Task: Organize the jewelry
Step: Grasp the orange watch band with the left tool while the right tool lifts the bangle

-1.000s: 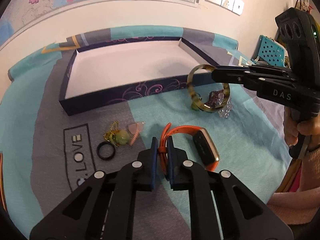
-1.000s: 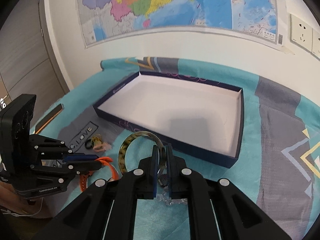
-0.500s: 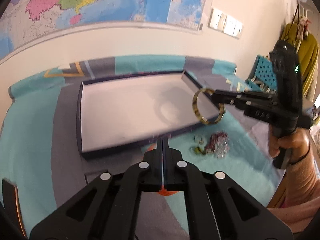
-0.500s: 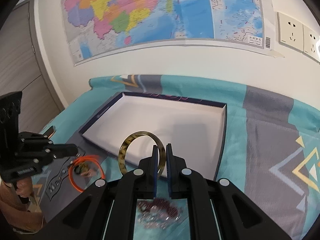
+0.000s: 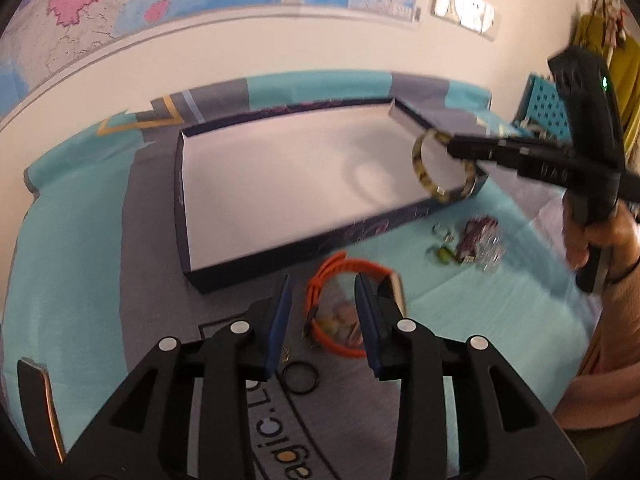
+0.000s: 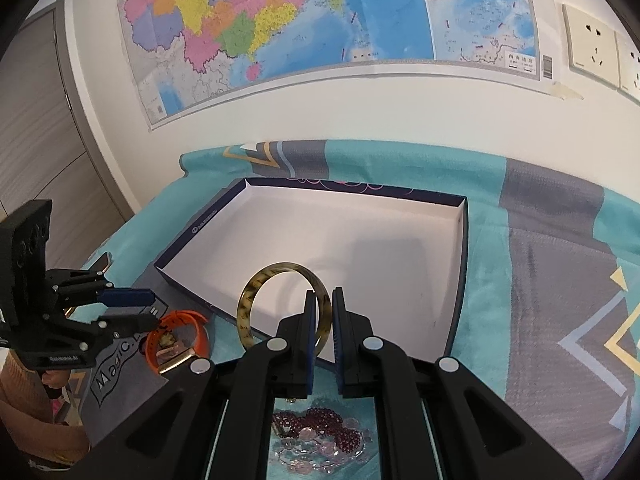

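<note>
A shallow dark-blue box (image 5: pixel 224 272) with a white inside lies on the cloth; it also shows in the right wrist view (image 6: pixel 462 264). My right gripper (image 6: pixel 321 312) is shut on a tortoiseshell bangle (image 6: pixel 246 300) and holds it above the box's near edge; the bangle also shows in the left wrist view (image 5: pixel 420 168). My left gripper (image 5: pixel 322 300) is open and empty above an orange watch (image 5: pixel 344 268), which lies on the cloth just in front of the box. The watch also shows in the right wrist view (image 6: pixel 176 340).
A black ring (image 5: pixel 300 378) lies near my left fingers. Small green and pink charms (image 5: pixel 340 320) lie inside the watch loop. A red bead bracelet and clear beads (image 6: pixel 320 436) lie under my right gripper. A teal basket (image 5: pixel 540 104) stands at the far right.
My left gripper has opened and let go of the orange watch, which now lies on the cloth. My right gripper has carried the bangle up over the box's edge.
</note>
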A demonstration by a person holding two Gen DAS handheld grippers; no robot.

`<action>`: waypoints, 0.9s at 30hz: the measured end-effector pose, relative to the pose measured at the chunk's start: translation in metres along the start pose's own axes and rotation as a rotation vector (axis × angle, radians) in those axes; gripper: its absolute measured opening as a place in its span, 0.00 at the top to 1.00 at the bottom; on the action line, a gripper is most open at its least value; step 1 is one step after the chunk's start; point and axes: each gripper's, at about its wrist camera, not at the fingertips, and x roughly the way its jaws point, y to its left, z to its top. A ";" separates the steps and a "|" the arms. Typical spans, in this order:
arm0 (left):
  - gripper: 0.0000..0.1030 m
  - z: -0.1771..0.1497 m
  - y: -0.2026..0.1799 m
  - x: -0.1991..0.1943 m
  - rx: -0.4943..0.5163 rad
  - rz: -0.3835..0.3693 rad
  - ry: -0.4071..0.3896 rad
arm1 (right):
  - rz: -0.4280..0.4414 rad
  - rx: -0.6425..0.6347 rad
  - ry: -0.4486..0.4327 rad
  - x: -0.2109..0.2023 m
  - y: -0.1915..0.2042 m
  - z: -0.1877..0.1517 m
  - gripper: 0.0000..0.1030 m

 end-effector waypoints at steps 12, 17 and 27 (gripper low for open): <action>0.90 0.004 0.002 0.030 0.040 0.035 0.085 | 0.005 -0.008 0.021 0.007 0.002 -0.003 0.94; 0.90 0.007 0.004 0.020 0.002 -0.017 0.062 | 0.004 -0.011 0.014 0.005 0.001 -0.001 0.94; 0.90 0.038 0.019 -0.003 -0.091 -0.064 -0.043 | -0.003 -0.002 0.005 0.011 -0.006 0.015 0.94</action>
